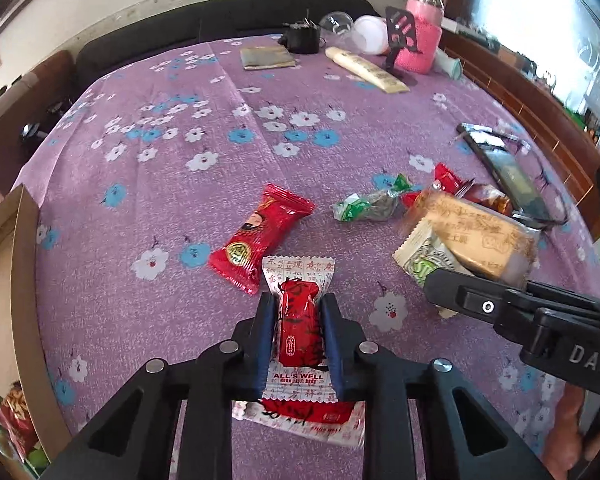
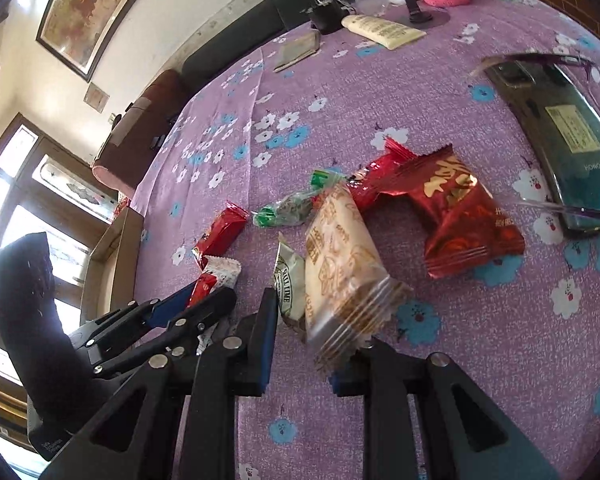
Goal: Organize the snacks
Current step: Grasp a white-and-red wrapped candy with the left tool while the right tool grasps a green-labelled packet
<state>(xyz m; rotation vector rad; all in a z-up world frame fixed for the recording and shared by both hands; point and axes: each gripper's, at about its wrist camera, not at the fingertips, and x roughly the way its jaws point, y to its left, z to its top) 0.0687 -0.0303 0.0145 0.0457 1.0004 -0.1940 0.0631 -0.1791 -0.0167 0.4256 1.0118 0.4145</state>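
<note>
- Landmark: the red-and-white "ALL'S WELL" snack point(image 1: 300, 328) lying on the purple flowered tablecloth point(image 1: 204, 208).
- Far left of it, at the table's edge, a cardboard box point(image 1: 8, 264) with red and green packets inside.
- Just up and left of it, touching its top corner, a red snack packet with a cartoon face point(image 1: 260, 236).
- On it: the left gripper point(image 1: 300, 320) has its blue pads pinched tight against both sides of the red middle of the "ALL'S WELL" snack. A second red-and-white packet point(image 1: 304, 416) lies under its near end.
- Up and right, a green-ended twisted candy point(image 1: 368, 204), with red packets point(image 1: 448, 180) beyond.
- Right of it, the right gripper point(image 2: 300, 344) is closed on the tail of a clear-wrapped beige cookie pack point(image 2: 340, 264), which stands tilted up over a cream "SALT LIME" packet point(image 2: 290, 284).
- Farther right, a dark phone point(image 1: 512, 176).
- Far across the table, a pink-sleeved jar point(image 1: 420, 36).
</note>
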